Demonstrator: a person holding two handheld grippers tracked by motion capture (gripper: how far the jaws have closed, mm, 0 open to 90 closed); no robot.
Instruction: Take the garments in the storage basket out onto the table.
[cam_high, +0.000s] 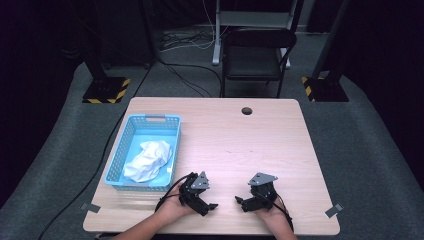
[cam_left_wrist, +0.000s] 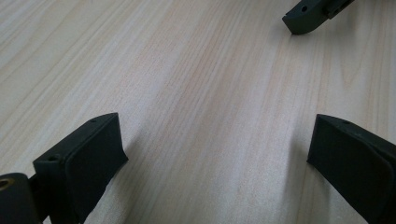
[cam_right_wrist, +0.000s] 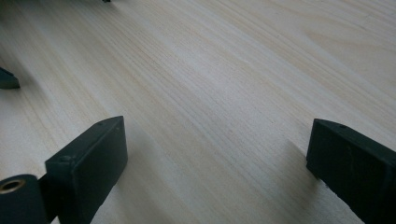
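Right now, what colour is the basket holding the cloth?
Light blue basket, best in the high view.

This looks like a lab or recording studio set up for data capture. A lone wooden table (cam_high: 240, 145) stands on grey carpet (cam_high: 370, 150) in a room otherwise dark, flanked by black stands whose bases (cam_high: 106, 91) carry yellow-and-black hazard tape. Cables (cam_high: 185, 75) run loose over the floor behind it, past a black folding chair (cam_high: 256, 59) and a pale metal frame (cam_high: 255, 20).
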